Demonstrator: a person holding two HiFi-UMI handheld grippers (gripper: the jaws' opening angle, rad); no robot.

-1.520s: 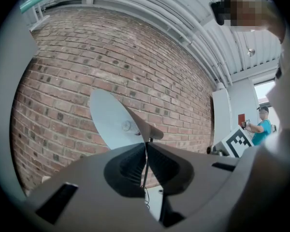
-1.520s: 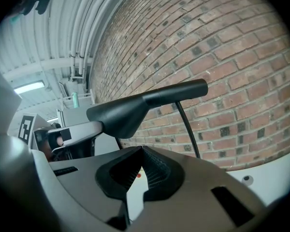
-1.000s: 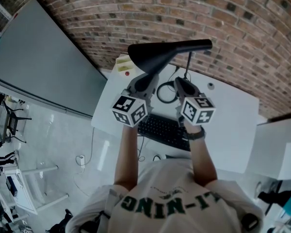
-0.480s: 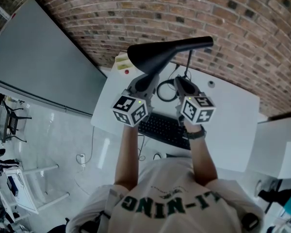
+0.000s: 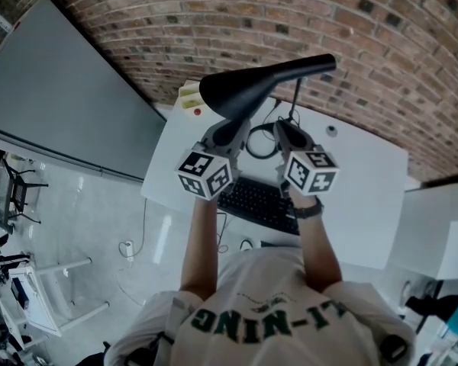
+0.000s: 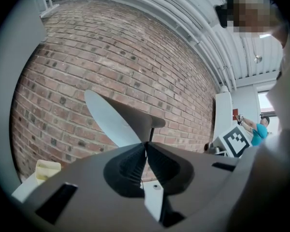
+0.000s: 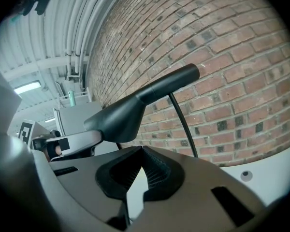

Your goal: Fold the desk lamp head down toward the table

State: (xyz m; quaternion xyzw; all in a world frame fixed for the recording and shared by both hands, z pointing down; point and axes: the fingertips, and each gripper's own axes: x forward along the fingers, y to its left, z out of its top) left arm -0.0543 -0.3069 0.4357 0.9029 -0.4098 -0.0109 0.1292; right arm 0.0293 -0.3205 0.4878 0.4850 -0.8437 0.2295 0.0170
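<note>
Almost nothing moves since the earlier frame: the lamp head (image 5: pixel 252 90) sits a shade higher in the head view, and both grippers hold their places. The head is raised above the desk (image 5: pixel 359 181) on its thin stem (image 5: pixel 298 101), not yet folded. The left gripper (image 5: pixel 232 126) has its jaws closed, seemingly pinching the head's lower edge. The right gripper (image 5: pixel 279 128) has its jaws closed on nothing, beside the stem. The pinch is thin, so a downward pull may slip off the rim. With nothing bracing the stem, the lamp may tip or slide, or the head may swing onto the keyboard (image 5: pixel 256 203).
</note>
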